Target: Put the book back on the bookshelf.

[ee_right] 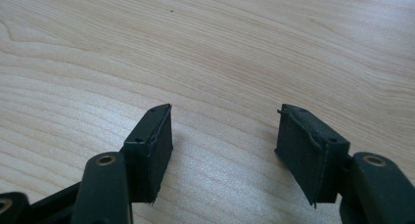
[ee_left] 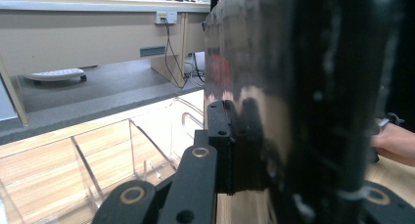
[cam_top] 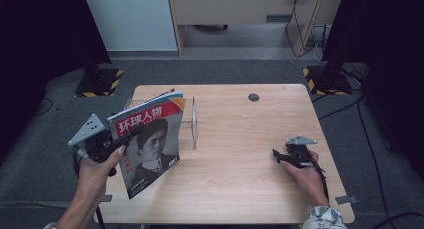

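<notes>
Magazine (cam_top: 150, 146) clamped in left gripper (cam_top: 107, 144), jaws pinched tight on its spine-side edge; it hangs upright and tilted over the tabletop's left edge (cam_top: 116, 189), long axis running near-to-far, cover facing right. Clear acrylic rack (cam_top: 192, 123) stands just beyond it toward the far-left corner, so my read is the move goes forward and slightly right, left hand far nearer. Right gripper (cam_top: 281, 155) rests by the right edge, jaws parted, holding nothing, well apart from both.
</notes>
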Demonstrator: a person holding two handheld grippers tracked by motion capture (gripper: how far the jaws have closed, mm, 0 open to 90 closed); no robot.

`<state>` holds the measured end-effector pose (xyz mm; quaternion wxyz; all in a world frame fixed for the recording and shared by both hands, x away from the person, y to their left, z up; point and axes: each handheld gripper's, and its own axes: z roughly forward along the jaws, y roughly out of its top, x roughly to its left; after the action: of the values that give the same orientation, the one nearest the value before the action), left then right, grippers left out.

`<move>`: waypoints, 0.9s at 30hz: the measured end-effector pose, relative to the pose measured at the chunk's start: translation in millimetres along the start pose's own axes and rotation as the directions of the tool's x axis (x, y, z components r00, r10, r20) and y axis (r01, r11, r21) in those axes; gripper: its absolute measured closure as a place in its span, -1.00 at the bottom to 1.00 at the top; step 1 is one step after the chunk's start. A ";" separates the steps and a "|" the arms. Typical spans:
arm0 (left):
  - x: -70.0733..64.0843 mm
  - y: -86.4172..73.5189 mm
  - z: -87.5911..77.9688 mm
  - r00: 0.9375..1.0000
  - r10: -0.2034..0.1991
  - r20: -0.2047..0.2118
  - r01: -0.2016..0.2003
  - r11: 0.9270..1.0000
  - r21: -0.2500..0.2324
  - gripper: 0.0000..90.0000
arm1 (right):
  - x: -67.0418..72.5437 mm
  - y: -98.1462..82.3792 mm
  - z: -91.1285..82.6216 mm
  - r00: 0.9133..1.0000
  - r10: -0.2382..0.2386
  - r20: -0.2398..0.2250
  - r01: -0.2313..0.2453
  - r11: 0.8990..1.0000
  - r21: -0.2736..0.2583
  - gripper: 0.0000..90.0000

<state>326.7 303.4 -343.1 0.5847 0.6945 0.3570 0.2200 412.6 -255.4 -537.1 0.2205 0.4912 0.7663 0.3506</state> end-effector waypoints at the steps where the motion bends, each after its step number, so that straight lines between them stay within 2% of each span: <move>1: 0.8 -0.4 -1.5 1.000 0.000 -0.003 0.000 1.000 0.000 0.92 | 0.0 0.0 0.0 1.000 0.000 0.000 0.000 1.000 0.000 -0.15; 20: 16.6 -5.6 -25.4 0.999 -0.014 -0.051 0.013 1.000 -0.014 0.92 | 0.1 0.0 0.0 1.000 0.001 0.000 -0.001 1.000 0.000 -0.15; 27: 24.8 -5.2 -37.6 0.997 -0.013 -0.080 0.012 1.000 -0.021 0.93 | 0.2 0.0 -0.1 1.000 0.001 0.000 -0.001 1.000 0.001 -0.15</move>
<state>314.4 347.0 -342.6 0.5782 0.6768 0.3824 0.2477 412.4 -255.3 -537.1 0.2201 0.4916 0.7662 0.3505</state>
